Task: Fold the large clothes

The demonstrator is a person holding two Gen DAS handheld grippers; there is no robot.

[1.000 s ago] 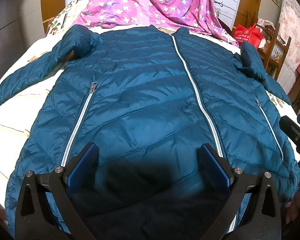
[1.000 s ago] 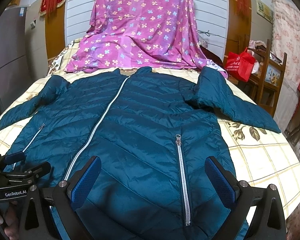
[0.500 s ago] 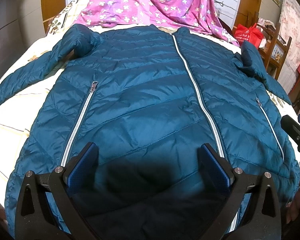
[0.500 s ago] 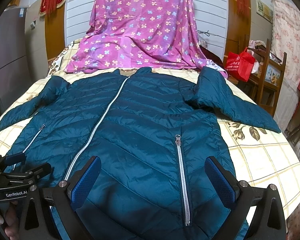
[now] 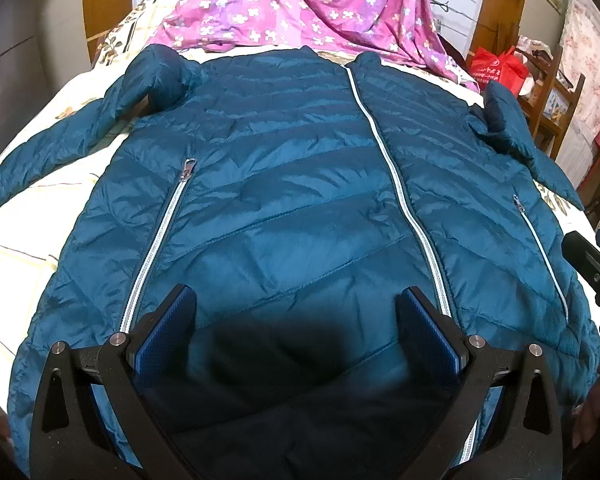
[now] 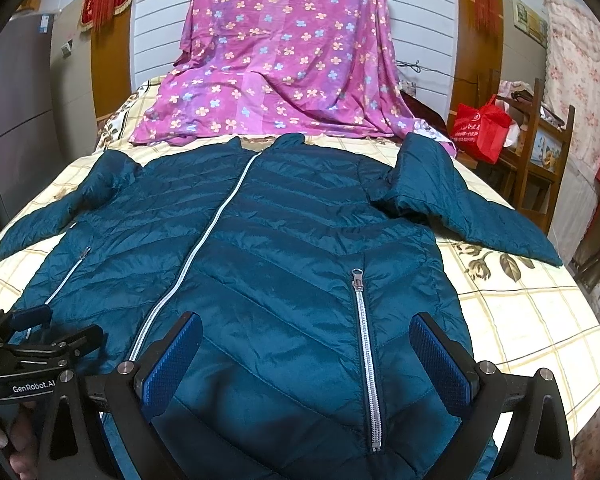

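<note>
Left wrist view: hand-held gripper (image 5: 298, 322) wide open above jacket (image 5: 284, 184).

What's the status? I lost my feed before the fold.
Left tongs open, right tongs open, both empty above the hem. Teal jacket flat on the bed, zipped, sleeves spread. Nothing on it.

Teal jacket (image 6: 284, 248) — magenta floral sheet (image 6: 292, 64)

Pink floral sheet (image 6: 292, 60) drapes beyond; red bag (image 6: 480, 126) at right.
</note>
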